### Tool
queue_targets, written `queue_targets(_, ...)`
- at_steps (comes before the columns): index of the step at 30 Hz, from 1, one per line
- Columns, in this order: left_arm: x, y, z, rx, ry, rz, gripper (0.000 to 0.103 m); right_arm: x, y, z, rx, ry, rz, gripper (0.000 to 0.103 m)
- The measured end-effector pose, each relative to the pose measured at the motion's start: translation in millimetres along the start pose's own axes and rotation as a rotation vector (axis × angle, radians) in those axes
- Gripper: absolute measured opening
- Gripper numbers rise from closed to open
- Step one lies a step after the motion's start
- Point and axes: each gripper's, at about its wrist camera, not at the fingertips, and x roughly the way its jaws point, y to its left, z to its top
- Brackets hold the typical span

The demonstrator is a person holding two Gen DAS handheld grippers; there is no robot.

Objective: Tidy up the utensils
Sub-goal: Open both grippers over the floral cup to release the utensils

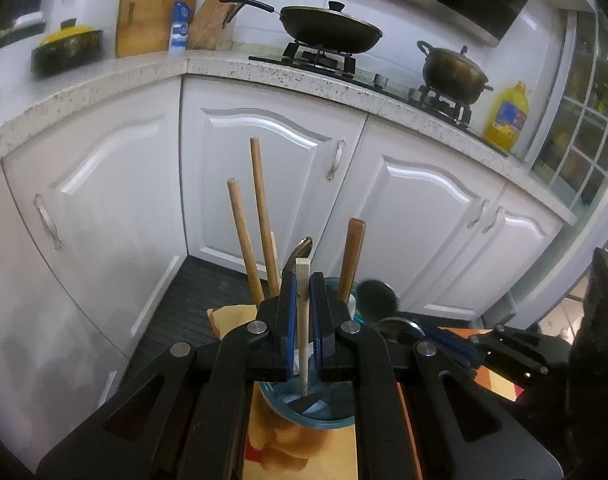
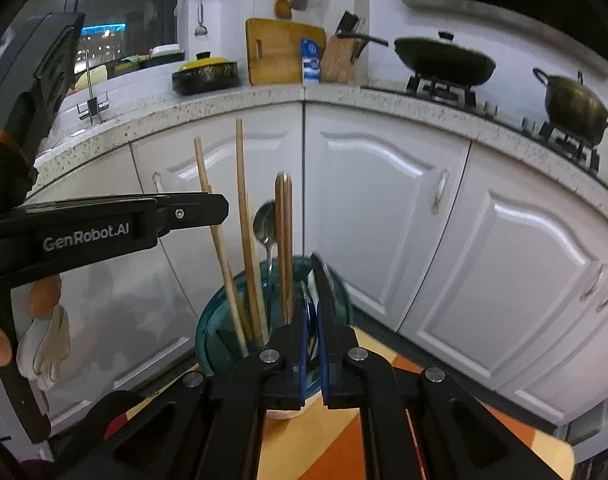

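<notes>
1. held a pale wooden stick (image 1: 303, 312) between the jaws of the left gripper (image 1: 303, 320), squeezed shut on it.
2. stood almost straight up, long way up and down, with its bottom end down inside the blue glass jar (image 1: 304, 412).
3. sat right under the left jaws, on the orange tabletop (image 1: 304, 452), near its edge.
4. already stood in the jar: two long wooden handles (image 1: 256, 232), a darker wooden handle (image 1: 352, 260) and a metal spoon (image 2: 264, 224), all leaning a bit.
5. reached the right gripper (image 2: 313, 340) just beside the same jar (image 2: 212, 332), jaws nearly shut around something thin and dark; could not tell what it was, or if truly pinched.
6. probably only needed letting go, since the stick pointed straight down into the jar and the left side was the one right above it.
</notes>
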Motion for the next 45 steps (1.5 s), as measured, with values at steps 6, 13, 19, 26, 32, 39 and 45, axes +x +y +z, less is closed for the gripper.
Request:
queue_targets(6, 1.9, 1.4, -3.2, -0.020, 0.014, -0.006, 0.005, 4.4, -13.8, -0.6, 0.090, 0.038, 0.092, 0.009)
queue_targets(13, -2.0, 9.2, -10.5, -0.060, 0.019, -0.016, 0.036, -3.6, -17.0, -9.0, 0.117, 0.034, 0.106, 0.029)
queue_targets(19, -10.4, 13.1, -18.3, -0.059, 0.015, 0.016, 0.040, -19.7, -24.5, -12.1, 0.156, 0.011, 0.104, 0.031)
queue_targets(26, -23.6, 2.6, -33.9, -0.007, -0.005, 0.082, 0.040, -35.9, -26.8, -21.4, 0.203, -0.006, 0.086, 0.035)
queue_targets(32, -38.0, -7.3, -43.5, 0.025, -0.027, 0.118, 0.040, -53.2, -20.9, -24.7, 0.211, -0.037, 0.041, 0.039)
queue_targets(39, -54.4, -20.6, -49.1, 0.041, -0.052, 0.151, 0.040, -73.4, -12.6, -28.8, 0.192, -0.071, 0.002, 0.043)
queue_targets(45, -65.3, -34.4, -53.6, 0.078, -0.074, 0.186, 0.040, -81.3, -12.3, -32.9, 0.198, -0.079, -0.016, 0.047)
